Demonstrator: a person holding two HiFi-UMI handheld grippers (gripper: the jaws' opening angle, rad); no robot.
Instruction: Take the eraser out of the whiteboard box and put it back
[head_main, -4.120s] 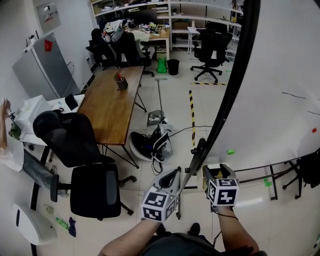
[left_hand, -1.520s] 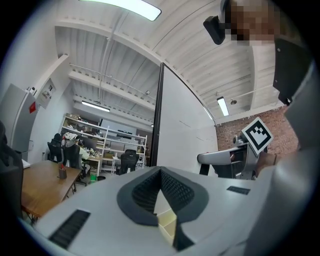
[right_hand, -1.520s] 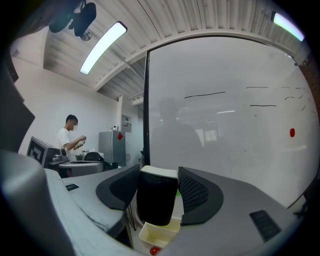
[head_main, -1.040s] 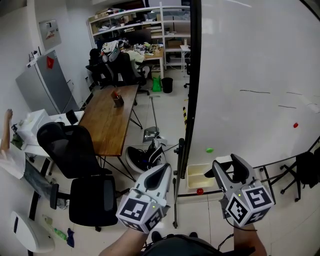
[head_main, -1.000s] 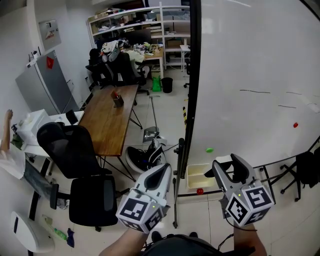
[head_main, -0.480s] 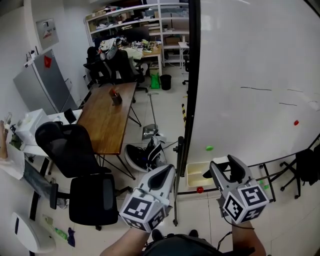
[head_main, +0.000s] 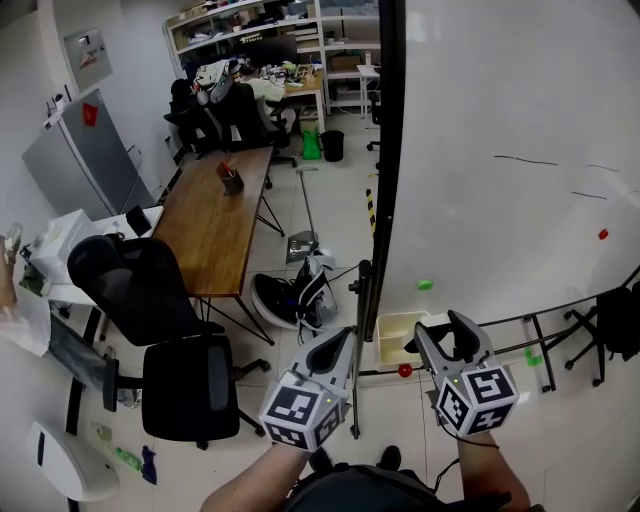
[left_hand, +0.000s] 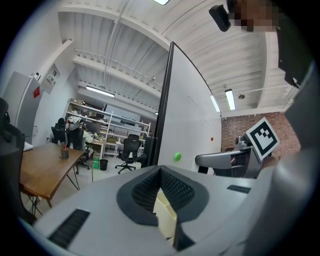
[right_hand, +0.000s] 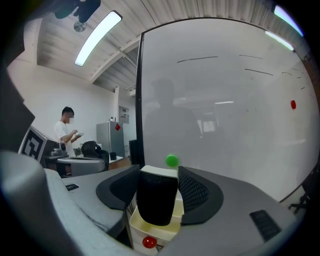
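My right gripper (head_main: 448, 330) is shut on the eraser (head_main: 443, 339), a black block with a white top. It hangs in front of the whiteboard (head_main: 500, 150), just right of the cream whiteboard box (head_main: 392, 338). In the right gripper view the eraser (right_hand: 157, 200) sits upright between the jaws of the right gripper (right_hand: 159, 175), above the box (right_hand: 150, 231) and a red magnet (right_hand: 148, 242). My left gripper (head_main: 335, 352) is shut on nothing, left of the box. In the left gripper view, part of the box (left_hand: 165, 217) shows past the left gripper (left_hand: 161, 172).
A green magnet (head_main: 426, 285) sticks to the board above the box, with a red magnet (head_main: 404, 370) below it. The board's black frame post (head_main: 385, 150) stands between the grippers. Left of it are a wooden table (head_main: 215, 215) and black office chairs (head_main: 190, 385). A person (right_hand: 65, 132) stands far off.
Both grippers have drawn slightly closer together and away from me, and the right one has carried the eraser a little left toward the box. Both stay shut.
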